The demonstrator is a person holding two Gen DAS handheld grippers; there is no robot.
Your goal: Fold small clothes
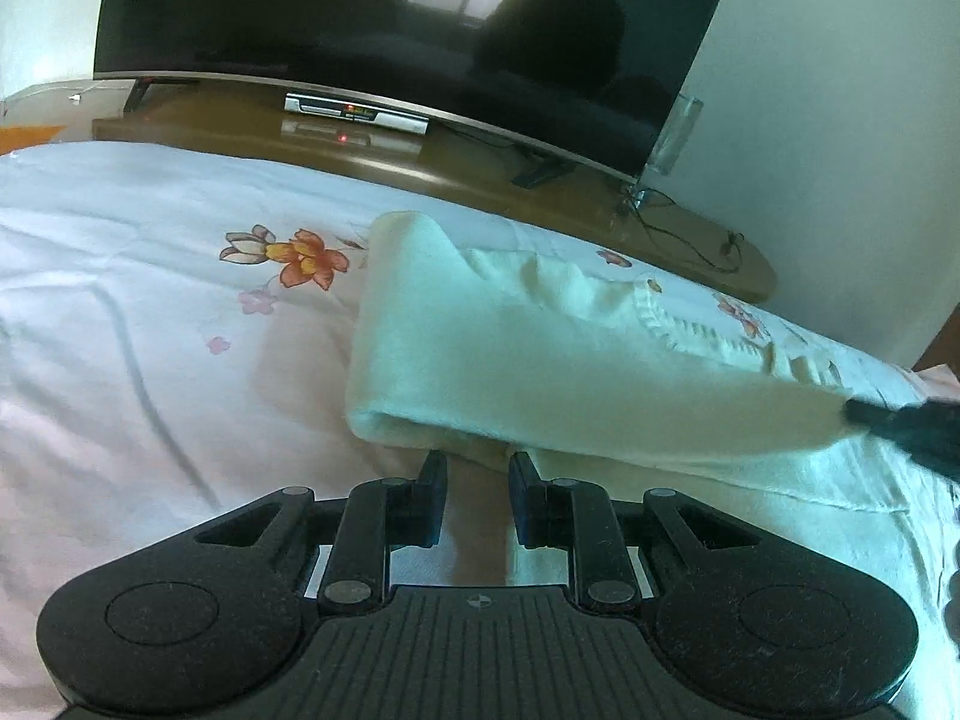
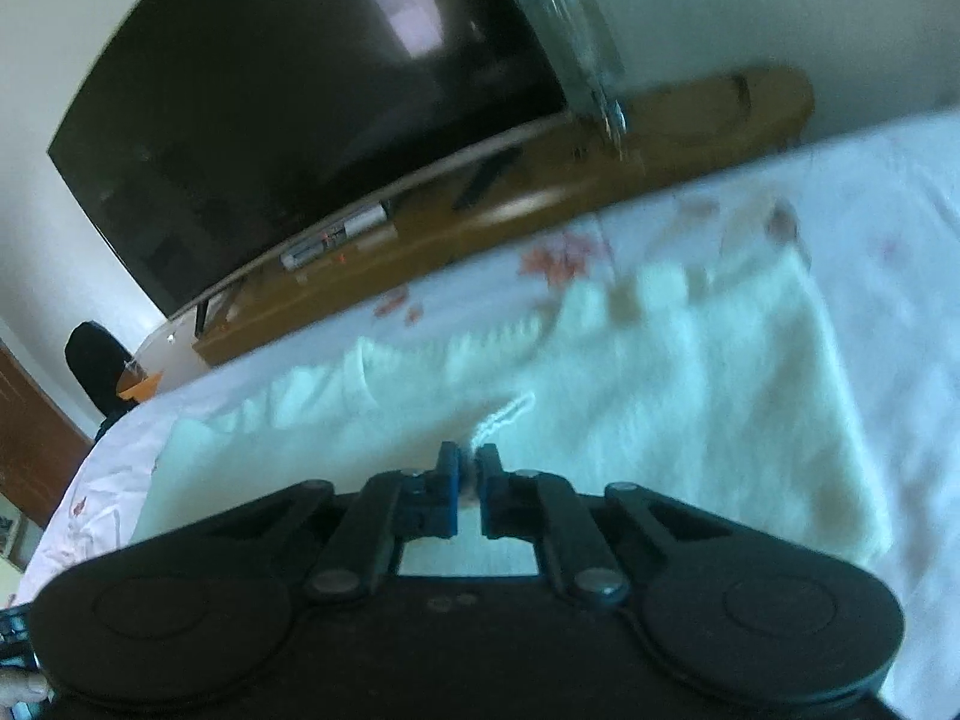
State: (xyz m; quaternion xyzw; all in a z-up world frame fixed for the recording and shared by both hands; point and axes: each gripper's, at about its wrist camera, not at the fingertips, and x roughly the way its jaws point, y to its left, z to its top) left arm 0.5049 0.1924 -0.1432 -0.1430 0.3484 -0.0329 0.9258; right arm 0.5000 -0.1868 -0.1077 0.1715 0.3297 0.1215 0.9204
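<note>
The left gripper [image 1: 478, 468] stands slightly open, empty, at the near fold of the white garment [image 1: 540, 360]. The right gripper [image 2: 469, 462] is pinched shut on the garment's edge. The garment lies on a floral bedsheet [image 1: 150, 312], toward the bed's far edge. Beyond stand a wooden TV bench [image 1: 480, 162] and a dark television [image 1: 390, 18]; no writing is legible.

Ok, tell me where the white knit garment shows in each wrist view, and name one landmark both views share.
Left wrist view: white knit garment centre to right, folded on the floral bedsheet.
Right wrist view: it fills the middle, spread past the fingers.
Shared landmark: the dark television on the wooden stand.
</note>
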